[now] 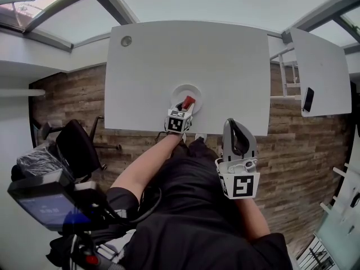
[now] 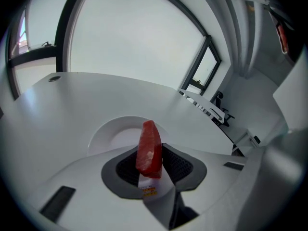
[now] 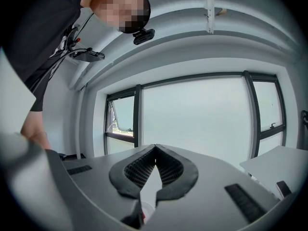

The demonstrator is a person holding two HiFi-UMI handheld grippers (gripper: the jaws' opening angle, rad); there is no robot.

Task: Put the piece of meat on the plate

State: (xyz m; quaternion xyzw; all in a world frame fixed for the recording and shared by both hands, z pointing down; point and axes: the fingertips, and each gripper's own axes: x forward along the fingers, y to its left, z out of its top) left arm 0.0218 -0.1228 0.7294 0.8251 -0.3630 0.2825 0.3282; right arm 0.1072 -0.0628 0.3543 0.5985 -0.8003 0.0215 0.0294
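Observation:
A red piece of meat (image 2: 149,149) stands on edge between the pads of my left gripper (image 2: 153,158), which is shut on it. The same meat (image 1: 188,102) shows red in the head view, held just over the near side of the white plate (image 1: 181,92). The plate (image 2: 113,134) lies on the white table right beyond the jaws. My right gripper (image 1: 234,133) hangs off the table near the person's lap, pointing level. Its tips (image 3: 154,161) meet with nothing between them.
The white table (image 1: 185,61) has a round cable hole (image 1: 126,40) at its far left corner. A second white table (image 1: 322,72) with a dark phone (image 1: 308,99) stands to the right. An office chair (image 1: 76,145) is at the left on the wooden floor.

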